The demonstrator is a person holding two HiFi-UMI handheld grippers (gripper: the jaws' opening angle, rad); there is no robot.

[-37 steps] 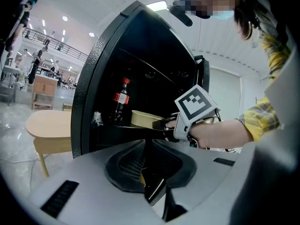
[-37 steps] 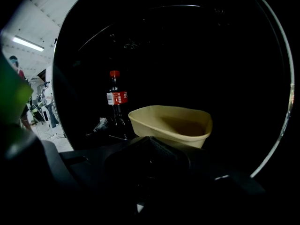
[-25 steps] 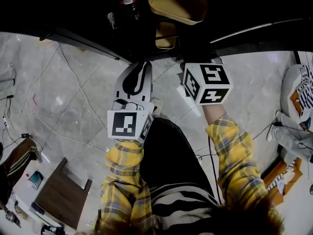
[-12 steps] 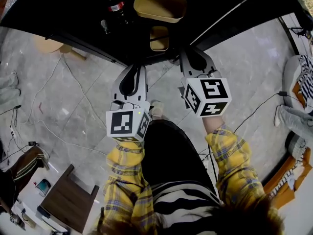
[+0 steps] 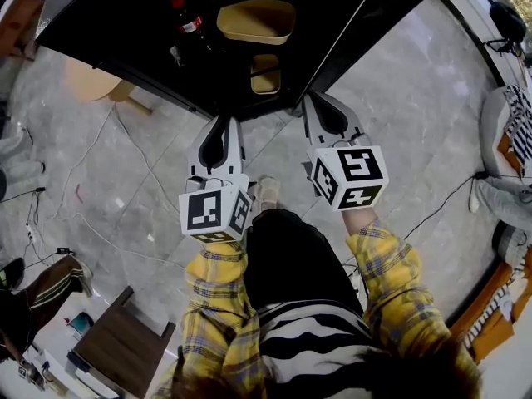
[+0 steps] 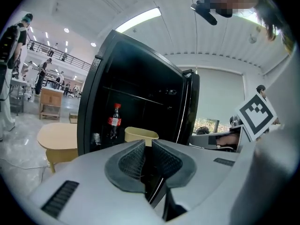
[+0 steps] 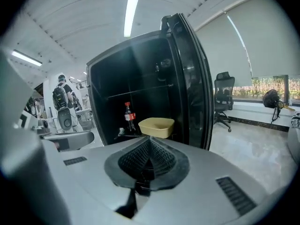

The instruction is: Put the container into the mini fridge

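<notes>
Container (image 7: 157,126); office chair (image 7: 222,101), right gripper view

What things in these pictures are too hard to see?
- Bottle label: right gripper view, too small to read.
- Small thing beside the bottle: left gripper view, tiny and dark.
- Fridge upper shelves: both gripper views, too dark.
- Container bottom: left gripper view, behind the left tool.

sleeves (image 5: 218,293): yellow plaid, dark checks | top (image 5: 312,339): black-and-white stripes | trousers (image 5: 287,256): black | shoe (image 5: 266,192): pale | left gripper (image 5: 221,123): pale grey shell, dark ribbed pads (image 6: 131,158), white left cube (image 5: 212,212) with black square markers | right gripper (image 5: 316,100): same shell, white right cube (image 5: 349,175), black markers
</notes>
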